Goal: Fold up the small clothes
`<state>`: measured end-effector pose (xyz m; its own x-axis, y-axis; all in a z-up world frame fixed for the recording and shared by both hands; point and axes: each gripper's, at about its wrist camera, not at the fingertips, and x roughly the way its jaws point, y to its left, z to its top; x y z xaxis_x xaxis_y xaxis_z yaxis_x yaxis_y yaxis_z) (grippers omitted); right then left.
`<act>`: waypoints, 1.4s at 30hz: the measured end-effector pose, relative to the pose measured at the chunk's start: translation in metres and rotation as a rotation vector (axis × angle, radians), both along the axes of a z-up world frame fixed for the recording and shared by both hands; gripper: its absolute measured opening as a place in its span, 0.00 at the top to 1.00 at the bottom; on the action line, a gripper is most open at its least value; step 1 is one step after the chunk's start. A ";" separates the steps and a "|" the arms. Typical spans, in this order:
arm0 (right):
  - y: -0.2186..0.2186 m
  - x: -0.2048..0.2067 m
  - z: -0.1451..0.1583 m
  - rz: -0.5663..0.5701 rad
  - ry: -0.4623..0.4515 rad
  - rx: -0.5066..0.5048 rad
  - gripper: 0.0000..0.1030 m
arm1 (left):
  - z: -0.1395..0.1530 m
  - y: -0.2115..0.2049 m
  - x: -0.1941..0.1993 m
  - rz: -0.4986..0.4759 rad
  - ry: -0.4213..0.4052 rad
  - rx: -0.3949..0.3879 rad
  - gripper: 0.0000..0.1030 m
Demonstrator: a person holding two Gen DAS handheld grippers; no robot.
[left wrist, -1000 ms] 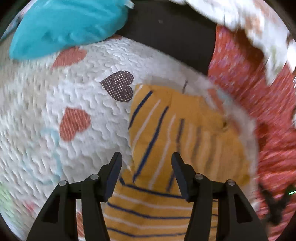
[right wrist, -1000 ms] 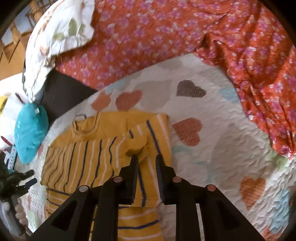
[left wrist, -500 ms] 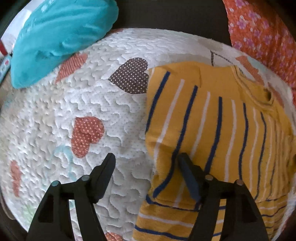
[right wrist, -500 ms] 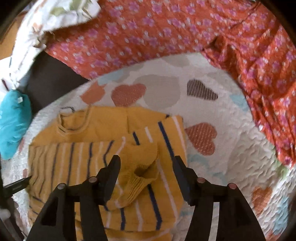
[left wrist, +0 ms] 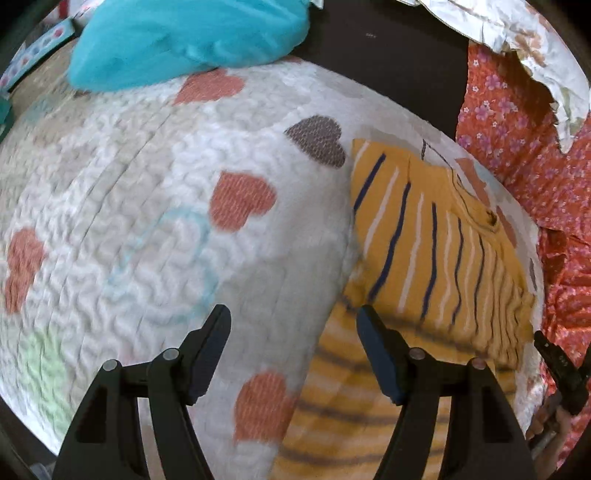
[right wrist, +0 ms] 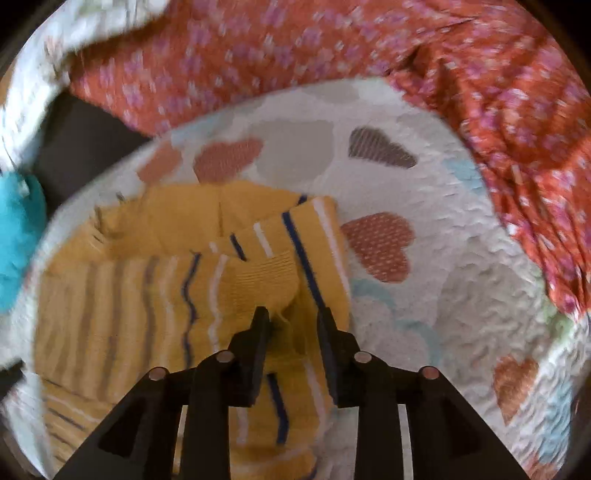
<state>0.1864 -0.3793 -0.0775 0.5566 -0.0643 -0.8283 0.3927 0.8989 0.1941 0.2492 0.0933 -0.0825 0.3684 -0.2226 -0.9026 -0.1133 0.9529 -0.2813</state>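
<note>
A small yellow sweater (left wrist: pixel 428 266) with navy and white stripes lies on a white quilt with hearts (left wrist: pixel 184 221). Its left sleeve is folded over the body. My left gripper (left wrist: pixel 291 332) is open and empty, above the quilt just left of the sweater's edge. In the right wrist view the sweater (right wrist: pixel 155 295) fills the lower left, with the right sleeve folded across it. My right gripper (right wrist: pixel 291 317) hangs just over the sleeve cuff (right wrist: pixel 269 280), its jaws narrowly apart with sleeve cloth showing between them; whether they pinch it I cannot tell.
A teal garment (left wrist: pixel 192 33) lies at the quilt's far left edge. An orange floral cloth (right wrist: pixel 332 55) covers the far and right side. A white floral cloth (left wrist: pixel 517 44) lies at the back. The right gripper's tool tip (left wrist: pixel 561 373) shows at the left view's right edge.
My left gripper has swung left, off the sweater and over the quilt. My right gripper's jaws have narrowed from wide open and come down onto the folded sleeve cuff.
</note>
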 end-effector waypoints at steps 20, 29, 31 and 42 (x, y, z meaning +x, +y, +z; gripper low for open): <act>0.048 -0.244 -0.050 0.069 0.212 0.398 0.52 | -0.036 -0.036 -0.177 -0.138 0.145 -0.013 0.33; 0.060 -0.276 -0.062 0.084 0.216 0.477 0.52 | -0.045 -0.028 -0.210 -0.115 0.194 -0.197 0.31; 0.065 -0.276 -0.062 0.093 0.213 0.485 0.51 | -0.046 -0.030 -0.211 -0.116 0.184 -0.216 0.26; 0.101 -0.267 -0.060 0.124 0.176 0.341 0.58 | -0.043 -0.053 -0.213 -0.193 0.176 -0.085 0.81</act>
